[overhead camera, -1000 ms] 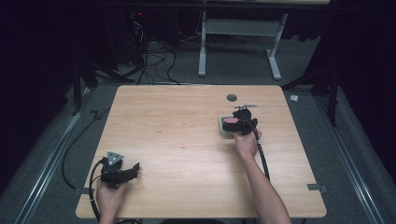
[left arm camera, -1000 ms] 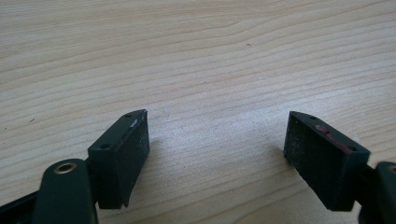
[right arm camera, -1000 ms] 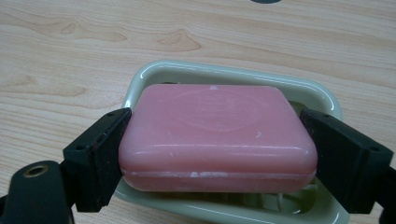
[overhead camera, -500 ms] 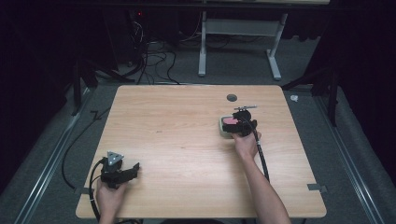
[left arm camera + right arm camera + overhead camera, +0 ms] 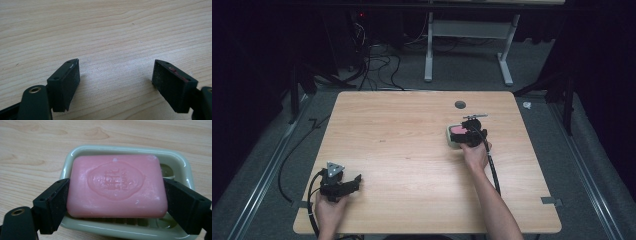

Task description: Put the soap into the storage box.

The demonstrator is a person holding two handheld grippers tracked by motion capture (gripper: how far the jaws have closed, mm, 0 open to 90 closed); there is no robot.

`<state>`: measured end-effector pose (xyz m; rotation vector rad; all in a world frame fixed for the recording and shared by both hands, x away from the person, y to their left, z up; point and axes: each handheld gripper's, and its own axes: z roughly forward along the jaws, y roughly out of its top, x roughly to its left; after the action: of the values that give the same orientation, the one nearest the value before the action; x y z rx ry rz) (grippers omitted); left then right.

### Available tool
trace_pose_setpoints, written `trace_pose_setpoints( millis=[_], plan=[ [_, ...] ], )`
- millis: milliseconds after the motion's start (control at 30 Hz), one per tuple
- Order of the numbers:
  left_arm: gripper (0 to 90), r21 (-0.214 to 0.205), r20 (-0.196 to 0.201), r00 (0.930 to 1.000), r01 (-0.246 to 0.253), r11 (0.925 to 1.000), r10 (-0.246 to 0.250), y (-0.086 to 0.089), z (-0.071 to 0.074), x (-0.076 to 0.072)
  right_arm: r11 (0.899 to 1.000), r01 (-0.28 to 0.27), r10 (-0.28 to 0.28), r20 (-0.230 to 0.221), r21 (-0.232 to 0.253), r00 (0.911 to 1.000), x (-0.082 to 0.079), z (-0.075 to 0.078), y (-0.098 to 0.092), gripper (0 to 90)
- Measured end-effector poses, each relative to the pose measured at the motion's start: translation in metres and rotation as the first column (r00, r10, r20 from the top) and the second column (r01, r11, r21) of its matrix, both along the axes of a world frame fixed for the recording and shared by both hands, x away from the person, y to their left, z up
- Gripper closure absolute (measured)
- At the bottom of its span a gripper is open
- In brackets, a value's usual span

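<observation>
Change: barely any since the earlier frames; right hand nudged slightly at the dish, left one unmoved.
Right gripper (image 5: 116, 202): jaws clamped against both short ends of the pink soap (image 5: 116, 185).
Left gripper (image 5: 116, 85): spread wide, holding nothing, resting near the front left corner.
Soap: lying in the pale green dish (image 5: 75, 157) on the table (image 5: 402, 130).
Progress: grip apparently made; lifting or settling undecided.

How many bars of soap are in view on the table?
1. The pink rectangular bar of soap lies in the pale green soap dish on the right half of the wooden table, between the jaws of the right tongs.
</observation>
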<state>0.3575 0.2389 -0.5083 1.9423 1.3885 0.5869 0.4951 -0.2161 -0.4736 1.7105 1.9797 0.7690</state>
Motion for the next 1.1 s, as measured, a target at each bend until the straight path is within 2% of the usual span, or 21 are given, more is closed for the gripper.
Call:
trace_pose_setpoints(
  millis=[167, 533, 1100],
  plan=[
    [22.9, 0.001, 0.000, 1.0000, 0.000, 1.0000, 0.000, 0.000, 0.000, 0.000, 1.000, -0.010, 0.010, 0.027, 0.025, 0.9996, -0.003, 0.007, -0.004, 12.9],
    [22.9, 0.001, 0.000, 1.0000, 0.000, 1.0000, 0.000, 0.000, 0.000, 0.000, 0.998, -0.051, 0.047, 0.096, 0.040, 0.9943, -0.014, 0.025, -0.009, 15.2],
    [22.9, 0.002, 0.000, 1.0000, 0.000, 1.0000, 0.000, 0.000, 0.000, 0.000, 0.994, -0.097, 0.088, 0.155, 0.047, 0.9840, -0.033, 0.046, -0.021, 17.1]
  ],
)
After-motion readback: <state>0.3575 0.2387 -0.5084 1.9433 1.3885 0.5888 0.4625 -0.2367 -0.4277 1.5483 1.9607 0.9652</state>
